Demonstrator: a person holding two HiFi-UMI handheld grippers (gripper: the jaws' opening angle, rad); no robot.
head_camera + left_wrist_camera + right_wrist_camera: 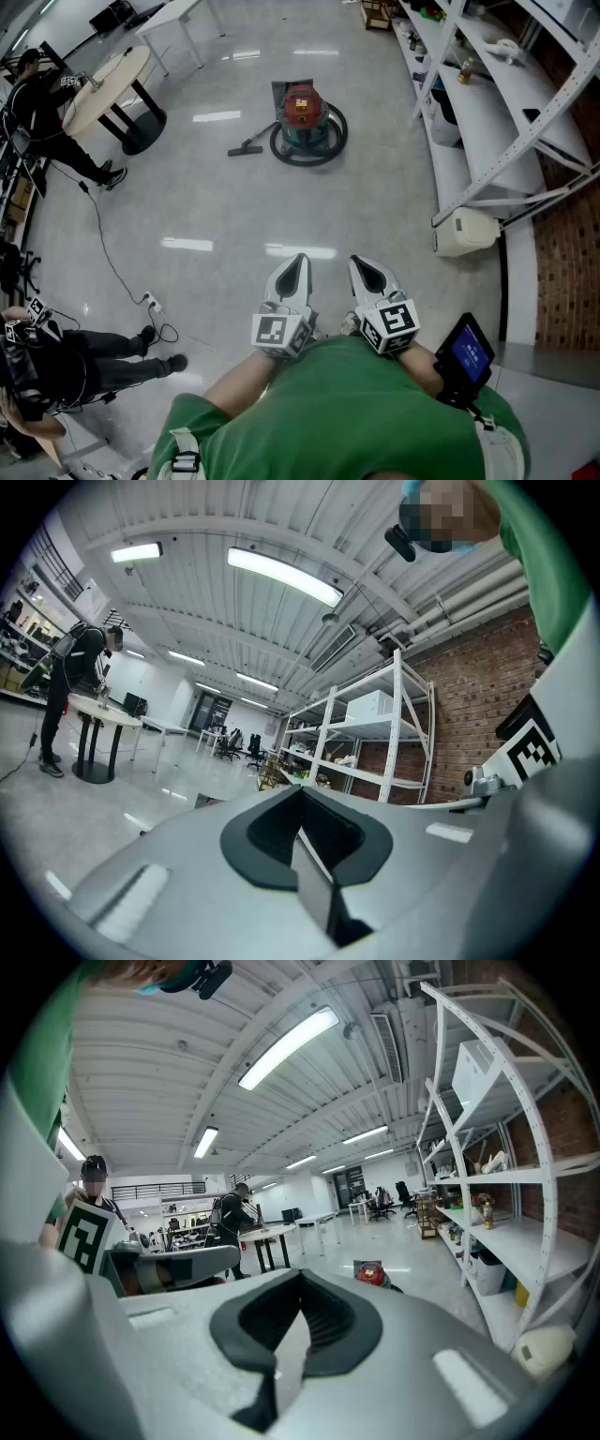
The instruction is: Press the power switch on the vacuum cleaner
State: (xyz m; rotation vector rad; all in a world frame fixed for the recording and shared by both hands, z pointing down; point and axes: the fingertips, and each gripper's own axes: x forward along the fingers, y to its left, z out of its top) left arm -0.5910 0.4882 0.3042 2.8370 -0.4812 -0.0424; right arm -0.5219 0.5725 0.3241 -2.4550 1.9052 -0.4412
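Observation:
The vacuum cleaner (302, 108) has a red top and stands far ahead on the glossy floor, ringed by its dark hose (330, 142). Its floor nozzle (246, 148) lies to its left. It also shows small and distant in the right gripper view, as the vacuum cleaner (369, 1272). My left gripper (298, 264) and right gripper (364, 268) are held side by side close to my body, well short of the vacuum. Both are shut with nothing between the jaws. The left gripper (302, 829) and right gripper (298, 1314) show their dark pads meeting.
White shelving (487, 103) runs along the right, with a white canister (466, 232) at its foot. A round table (103, 84) and a person (37, 103) are at far left. A cable and power strip (150, 302) lie near another person (56, 361). A small screen (469, 354) sits at my right.

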